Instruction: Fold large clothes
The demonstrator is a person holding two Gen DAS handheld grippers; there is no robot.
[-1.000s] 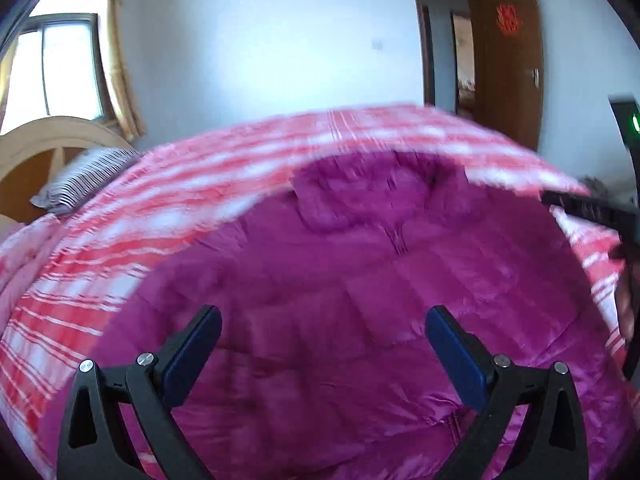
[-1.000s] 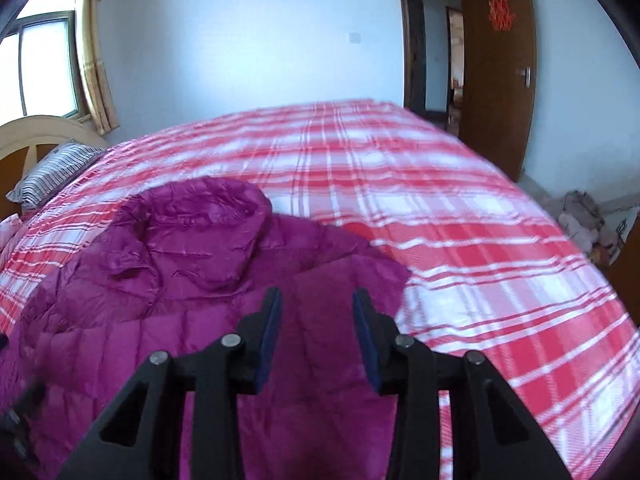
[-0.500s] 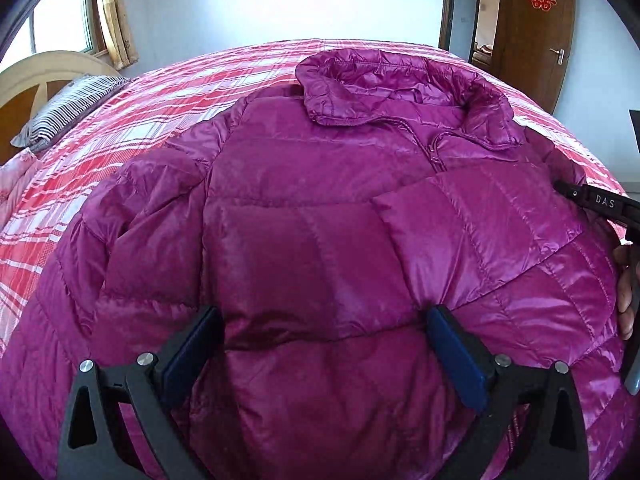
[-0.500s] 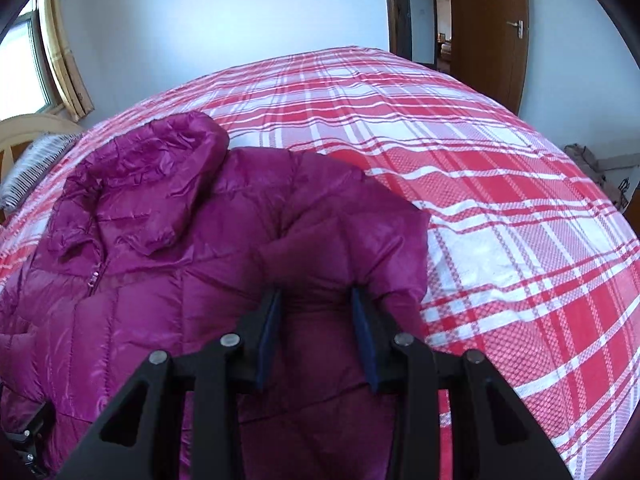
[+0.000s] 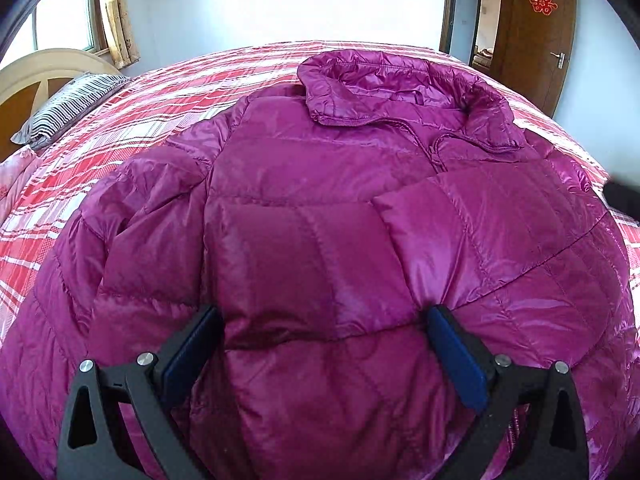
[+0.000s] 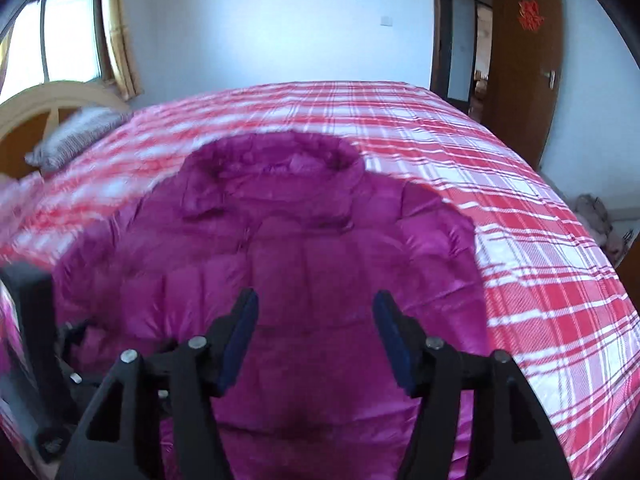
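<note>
a: where is the jacket [image 5: 320, 208] right now?

b: it lies spread flat on the bed [image 5: 132, 120], front side up, just ahead of and under both tongs. the collar [image 5: 400, 88] is at the far end from the tongs, the hem nearest them.

a: and the left tongs [image 5: 320, 344]?

b: spread wide, with nothing pinched between them. the two blue pads [image 5: 456, 360] sit low against the puffy front of the jacket, one on either side of a swell of fabric. i cannot tell whether they press into it or only rest on it.

a: anything folded yet?

b: ahead of the left tongs and to their right, one sleeve [image 5: 472, 220] lies across the chest, its cuff end pointing toward the middle. to their left, the other sleeve [image 5: 132, 216] lies out along the side of the body.

a: the right tongs [image 6: 316, 340]?

b: also apart, though less wide than the left, and gripping nothing. they hang above the lower half of the jacket [image 6: 280, 264]; this view is blurred, so i cannot say if they touch it.

a: what surrounds it?

b: the bed carries a red and white plaid cover [image 6: 520, 240], which shows bare to the right of the right tongs. far ahead and to the left sits a striped pillow [image 5: 68, 108] by a headboard [image 5: 44, 76]. far ahead to the right, a brown door [image 6: 524, 52] stands open.
</note>
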